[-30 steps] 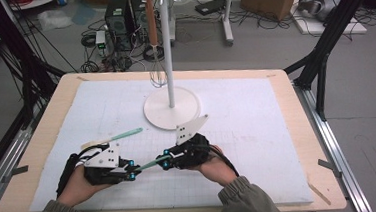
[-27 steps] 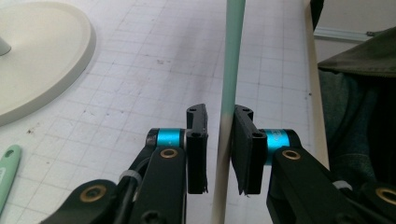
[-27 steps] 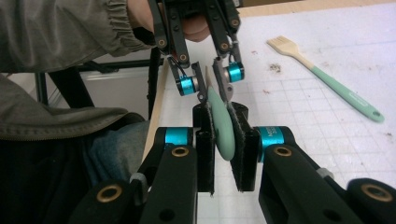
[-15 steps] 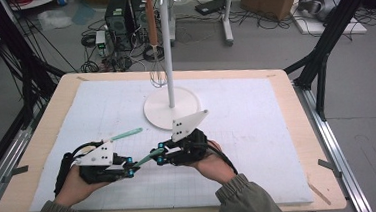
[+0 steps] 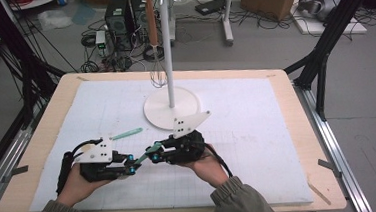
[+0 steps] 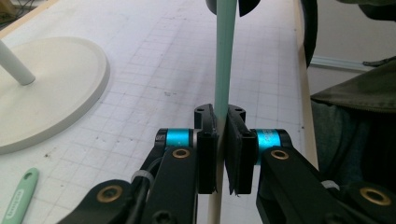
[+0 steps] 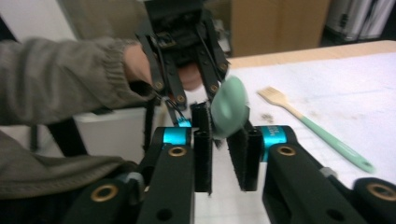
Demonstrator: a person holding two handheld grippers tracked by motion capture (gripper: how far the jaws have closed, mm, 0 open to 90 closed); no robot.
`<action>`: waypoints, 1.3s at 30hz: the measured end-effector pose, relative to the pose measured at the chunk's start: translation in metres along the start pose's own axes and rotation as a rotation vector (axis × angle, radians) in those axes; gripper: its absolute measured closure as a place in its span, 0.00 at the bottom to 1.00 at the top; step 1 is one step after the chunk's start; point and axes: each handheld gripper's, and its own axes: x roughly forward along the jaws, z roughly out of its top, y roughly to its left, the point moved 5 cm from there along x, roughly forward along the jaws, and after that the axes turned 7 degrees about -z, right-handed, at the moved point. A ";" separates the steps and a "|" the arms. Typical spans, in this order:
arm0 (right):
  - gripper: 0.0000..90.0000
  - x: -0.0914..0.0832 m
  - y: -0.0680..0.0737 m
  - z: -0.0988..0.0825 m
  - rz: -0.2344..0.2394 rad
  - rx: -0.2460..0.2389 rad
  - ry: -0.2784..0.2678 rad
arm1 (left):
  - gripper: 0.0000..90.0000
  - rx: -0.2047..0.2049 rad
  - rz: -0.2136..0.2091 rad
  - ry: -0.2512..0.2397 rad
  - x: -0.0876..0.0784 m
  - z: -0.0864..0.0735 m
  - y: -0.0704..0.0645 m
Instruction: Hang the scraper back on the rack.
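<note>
From the high view, my left gripper (image 5: 130, 168) and my right gripper (image 5: 152, 156) met low over the white gridded tabletop (image 5: 258, 131), sharing a mint-green spatula with a slim handle (image 5: 142, 158) between them. A white round-based hanging stand (image 5: 171, 104) waited behind, with a wire whisk (image 5: 155, 48) already hung.

In the left gripper view, my fingers (image 6: 207, 149) were narrow, clamped on the spatula's handle (image 6: 224, 60).

In the right gripper view, my fingers (image 7: 202, 149) pinched its rounded end (image 7: 229, 108). A green-handled pastry brush (image 7: 322, 133) lay on the tabletop. I judge that hanging both is left.
</note>
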 end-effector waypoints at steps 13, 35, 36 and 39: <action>0.91 -0.004 0.002 0.009 -0.010 -0.026 0.010 | 0.92 -0.012 -0.015 -0.027 0.002 0.004 0.000; 0.92 0.007 0.003 0.009 -0.009 -0.015 -0.001 | 0.84 -0.034 -0.031 -0.066 0.002 0.005 0.001; 0.92 0.007 0.004 0.010 -0.009 -0.015 0.000 | 0.84 -0.031 -0.037 -0.062 0.003 0.005 0.000; 0.92 0.007 0.005 0.013 -0.010 -0.024 -0.011 | 0.86 -0.030 -0.048 -0.060 0.006 0.006 -0.001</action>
